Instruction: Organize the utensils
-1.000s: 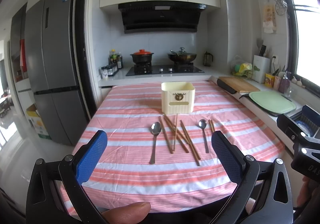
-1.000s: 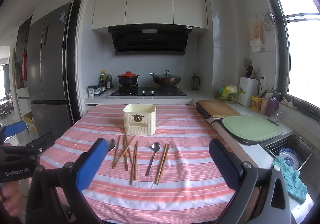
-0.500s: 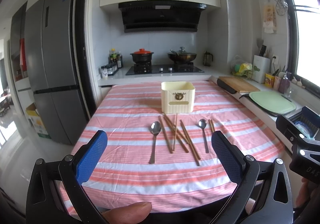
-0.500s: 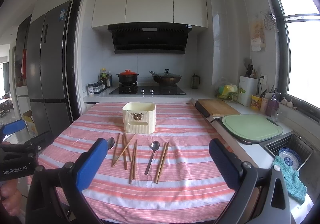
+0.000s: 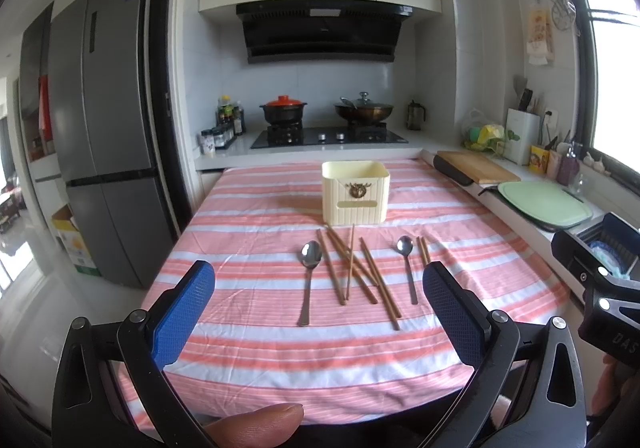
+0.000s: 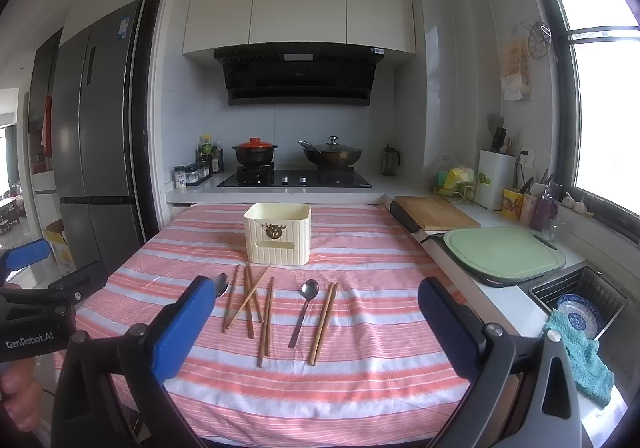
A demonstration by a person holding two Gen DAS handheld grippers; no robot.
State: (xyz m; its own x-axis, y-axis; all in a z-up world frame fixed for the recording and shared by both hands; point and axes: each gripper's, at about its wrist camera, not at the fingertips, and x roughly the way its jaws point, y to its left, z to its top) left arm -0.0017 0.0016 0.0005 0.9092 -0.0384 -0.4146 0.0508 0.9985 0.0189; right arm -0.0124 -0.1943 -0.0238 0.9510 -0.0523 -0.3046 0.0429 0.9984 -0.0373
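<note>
Left wrist view: the left hand-held gripper [image 5: 318, 314] hangs over the near edge of the bench [image 5: 248, 352]. Its two blue fingers [image 5: 182, 314] are spread wide apart and hold nothing. A fingertip [image 5: 256, 424] of the person shows at the bottom.

The bench has a cloth with pink and white stripes. A cream box [image 5: 355, 192] stands upright near the far middle of the cloth. A little gold badge is on its front. Just in front of the box lie the things to sort. A big spoon [image 5: 309, 280] lies on the left, bowl end toward the box. Next to it is a loose bunch of brown chopsticks [image 5: 352, 272], some crossing over each other. A small spoon [image 5: 408, 268] lies to the right of them. Two more chopsticks [image 5: 423, 250] lie side by side just past that spoon.

From the right wrist view, the right hand-held gripper [image 6: 316, 322] is also over the near edge. Its blue fingers [image 6: 182, 328] are spread wide too, with nothing between them. Here the small spoon [image 6: 304, 312] sits between the chopstick bunch [image 6: 250, 306] and the pair of chopsticks [image 6: 323, 322]. The big spoon [image 6: 221, 284] is partly hidden behind the left blue finger.

On the right of the bench are a wooden board [image 6: 436, 212] and a green board [image 6: 504, 252]. A sink [image 6: 536, 294] holds a blue bowl [image 6: 579, 314].
</note>
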